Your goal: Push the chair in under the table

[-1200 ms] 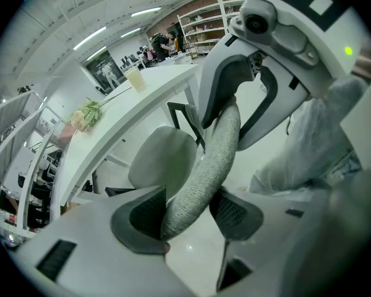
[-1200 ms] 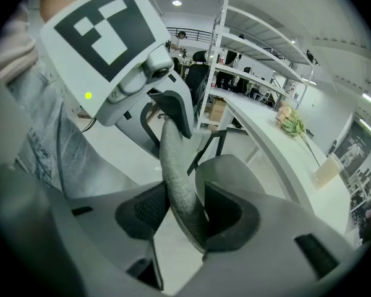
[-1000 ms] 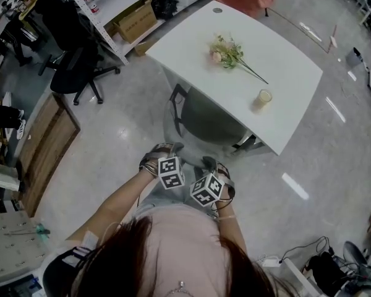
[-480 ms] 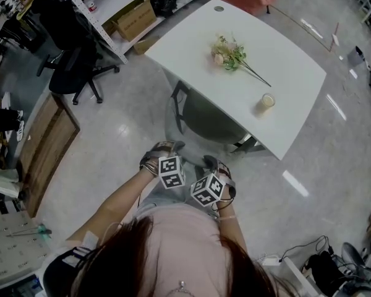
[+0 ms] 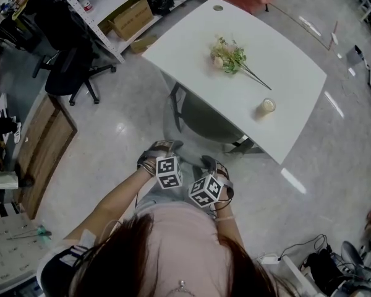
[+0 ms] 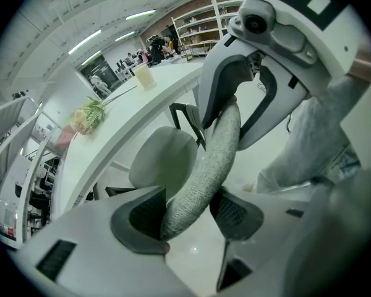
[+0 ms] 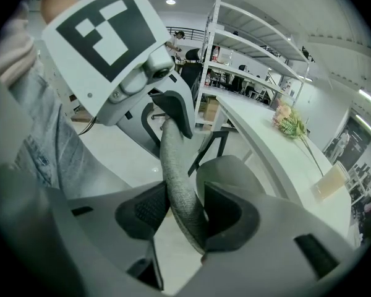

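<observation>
A grey chair (image 5: 205,121) stands with its seat partly beneath the white table (image 5: 284,60). Its fabric backrest rim (image 6: 205,166) runs between the pads of my left gripper (image 6: 187,210), which is shut on it. My right gripper (image 7: 184,210) is shut on the same rim (image 7: 176,166) a little farther along. In the head view the left gripper (image 5: 162,150) and right gripper (image 5: 211,164) sit side by side at the chair's back, just in front of the person's body. The seat (image 7: 227,169) shows beyond the jaws, with the table's edge (image 7: 278,159) over it.
A flower sprig (image 5: 230,55) and a small cup (image 5: 266,106) lie on the table. A black office chair (image 5: 68,64), shelving (image 5: 105,5) with a cardboard box (image 5: 128,16) and a wooden panel (image 5: 44,146) stand to the left. Cables (image 5: 309,258) lie at the lower right.
Both grippers keep their hold on the backrest rim. The view has drifted slightly; the chair's place against the table looks nearly the same.
</observation>
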Demonstrator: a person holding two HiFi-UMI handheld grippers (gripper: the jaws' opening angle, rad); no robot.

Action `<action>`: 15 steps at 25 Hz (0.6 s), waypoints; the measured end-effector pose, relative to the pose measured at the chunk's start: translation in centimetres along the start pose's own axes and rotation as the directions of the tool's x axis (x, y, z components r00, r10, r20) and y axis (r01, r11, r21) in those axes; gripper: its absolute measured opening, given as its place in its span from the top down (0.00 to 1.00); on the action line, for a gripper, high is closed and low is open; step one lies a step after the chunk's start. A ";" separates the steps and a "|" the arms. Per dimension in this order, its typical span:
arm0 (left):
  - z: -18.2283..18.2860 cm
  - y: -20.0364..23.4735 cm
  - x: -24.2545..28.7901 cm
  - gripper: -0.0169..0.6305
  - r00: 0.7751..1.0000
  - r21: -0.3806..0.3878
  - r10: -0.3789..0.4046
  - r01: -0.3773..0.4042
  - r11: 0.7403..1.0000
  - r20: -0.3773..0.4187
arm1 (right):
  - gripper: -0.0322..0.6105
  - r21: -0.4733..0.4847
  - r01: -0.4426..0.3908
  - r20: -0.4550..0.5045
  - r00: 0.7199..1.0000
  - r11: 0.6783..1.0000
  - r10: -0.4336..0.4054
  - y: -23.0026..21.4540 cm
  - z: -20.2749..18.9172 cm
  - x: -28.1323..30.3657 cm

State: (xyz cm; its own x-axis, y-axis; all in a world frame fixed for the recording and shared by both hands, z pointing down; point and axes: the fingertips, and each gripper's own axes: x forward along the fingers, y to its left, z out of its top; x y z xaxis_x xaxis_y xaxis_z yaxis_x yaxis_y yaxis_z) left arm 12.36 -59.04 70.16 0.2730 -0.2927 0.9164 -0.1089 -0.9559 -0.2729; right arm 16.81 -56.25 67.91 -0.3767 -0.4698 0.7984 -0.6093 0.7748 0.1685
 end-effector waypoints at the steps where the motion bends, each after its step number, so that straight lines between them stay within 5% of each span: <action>1: 0.0 0.2 0.0 0.63 1.000 0.002 -0.001 0.001 1.000 0.001 | 0.66 0.001 0.001 -0.001 1.000 1.000 -0.001 -0.2 0.1 0.1; 15: -0.4 3.0 0.8 0.63 1.000 0.032 -0.008 0.008 0.999 0.023 | 0.66 0.025 0.022 -0.009 1.000 0.999 -0.022 -1.9 1.7 1.7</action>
State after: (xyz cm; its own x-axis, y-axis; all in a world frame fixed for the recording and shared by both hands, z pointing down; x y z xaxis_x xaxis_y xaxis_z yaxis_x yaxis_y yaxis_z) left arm 11.87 -62.11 70.19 0.2955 -0.2852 0.9118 -0.0757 -0.9584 -0.2752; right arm 16.17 -59.24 67.94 -0.3573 -0.4831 0.7994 -0.6347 0.7535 0.1716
